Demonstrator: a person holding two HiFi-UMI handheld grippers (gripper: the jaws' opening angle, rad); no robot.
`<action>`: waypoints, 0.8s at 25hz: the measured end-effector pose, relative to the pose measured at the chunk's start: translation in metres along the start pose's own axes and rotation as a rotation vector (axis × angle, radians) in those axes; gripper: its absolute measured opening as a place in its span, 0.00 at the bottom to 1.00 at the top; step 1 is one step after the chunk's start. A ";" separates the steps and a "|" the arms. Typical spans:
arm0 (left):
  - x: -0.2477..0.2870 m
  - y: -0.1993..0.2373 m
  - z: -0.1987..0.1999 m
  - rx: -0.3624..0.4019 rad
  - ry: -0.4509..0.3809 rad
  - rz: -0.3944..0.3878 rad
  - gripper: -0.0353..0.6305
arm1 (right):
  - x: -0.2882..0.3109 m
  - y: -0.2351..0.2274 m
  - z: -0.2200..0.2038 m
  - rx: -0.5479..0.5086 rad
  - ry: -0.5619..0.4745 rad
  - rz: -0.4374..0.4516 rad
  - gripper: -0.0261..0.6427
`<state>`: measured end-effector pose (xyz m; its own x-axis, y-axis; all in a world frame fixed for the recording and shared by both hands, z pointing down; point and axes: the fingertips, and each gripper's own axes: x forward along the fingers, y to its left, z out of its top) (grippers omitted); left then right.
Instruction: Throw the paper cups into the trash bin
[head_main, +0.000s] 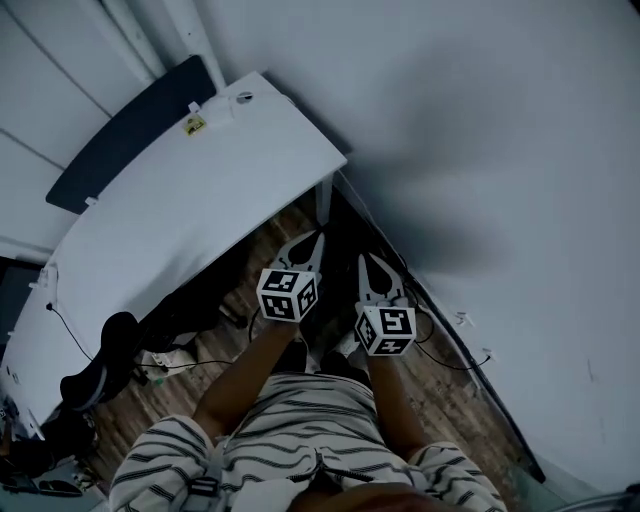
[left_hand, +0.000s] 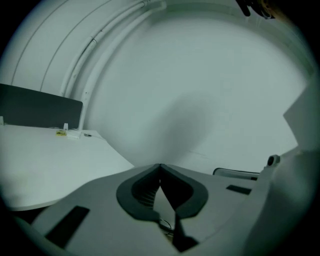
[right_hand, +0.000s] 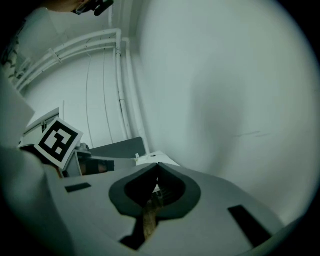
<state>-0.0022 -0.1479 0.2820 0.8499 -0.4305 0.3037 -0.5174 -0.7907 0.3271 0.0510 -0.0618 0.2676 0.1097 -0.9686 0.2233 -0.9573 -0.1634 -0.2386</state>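
2 grippers were held side by side above wood floor (head_main: 455, 405), near white wall (head_main: 480, 120). Left gripper (head_main: 310, 243): jaws were closed tip to tip, nothing between. Right gripper (head_main: 368, 263): jaws were closed, empty. White desk (head_main: 180, 200) stood left, dark panel (head_main: 130, 130) at its far edge. Paper cups, trash bin: place could not be told from any view

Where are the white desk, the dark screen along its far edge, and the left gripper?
white desk (head_main: 190, 200), head view, bare middle of its top.
dark screen (head_main: 130, 128), head view, middle of its face.
left gripper (head_main: 317, 238), head view, tips of its shut jaws.
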 end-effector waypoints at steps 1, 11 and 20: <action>-0.008 0.003 0.005 0.001 -0.011 0.006 0.09 | 0.002 0.006 0.003 -0.008 -0.001 0.013 0.06; -0.065 0.012 0.034 0.063 -0.086 0.051 0.09 | 0.008 0.046 0.033 -0.056 -0.034 0.112 0.07; -0.094 0.021 0.043 0.060 -0.136 0.090 0.09 | 0.010 0.075 0.049 -0.087 -0.050 0.173 0.06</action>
<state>-0.0884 -0.1426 0.2215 0.8083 -0.5522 0.2043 -0.5884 -0.7693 0.2488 -0.0070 -0.0926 0.2059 -0.0472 -0.9892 0.1388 -0.9823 0.0208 -0.1861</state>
